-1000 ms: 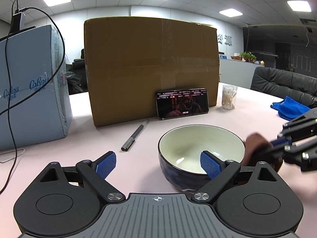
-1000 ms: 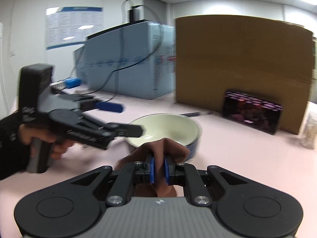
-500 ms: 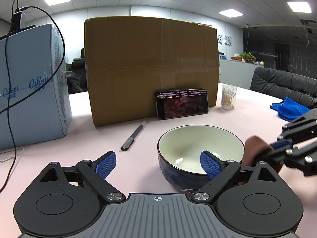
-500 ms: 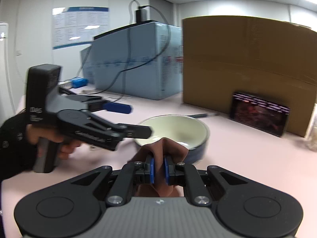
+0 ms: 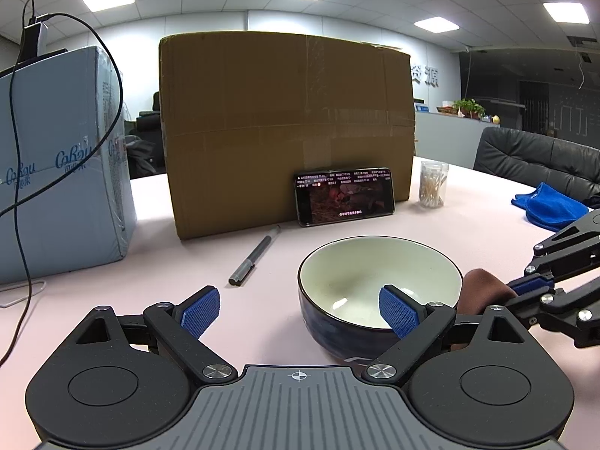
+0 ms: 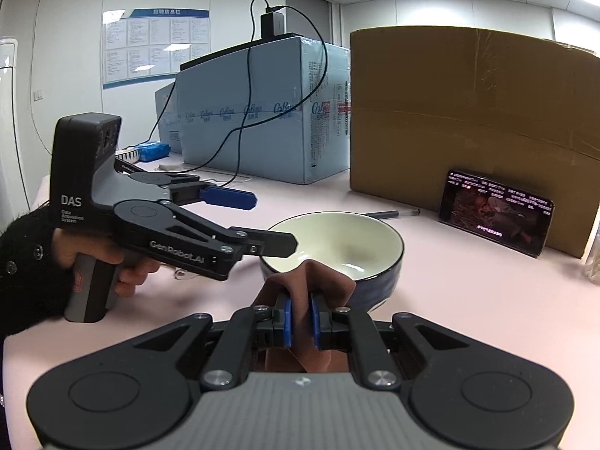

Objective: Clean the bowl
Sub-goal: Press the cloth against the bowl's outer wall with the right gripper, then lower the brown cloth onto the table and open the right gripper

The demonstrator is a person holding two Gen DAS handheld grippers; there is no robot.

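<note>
2 claws show in both views. Since the earlier frames little has changed: the bowl (image 5: 378,285) has stayed on the pink desk (image 5: 112,318), and only the picture on the phone (image 5: 345,195) screen differs. The left claw (image 5: 300,309) is spread wide with nothing gripped, its right finger (image 5: 399,311) over the bowl's near rim. The right claw (image 6: 299,317) is clamped on a brown cloth (image 6: 307,285) just beside the bowl's rim. The round bowl stands upright, mouth up, with no long axis. A pen (image 5: 255,257) lies between the bowl and the cardboard box (image 5: 285,123), at a slant to the box's face.
</note>
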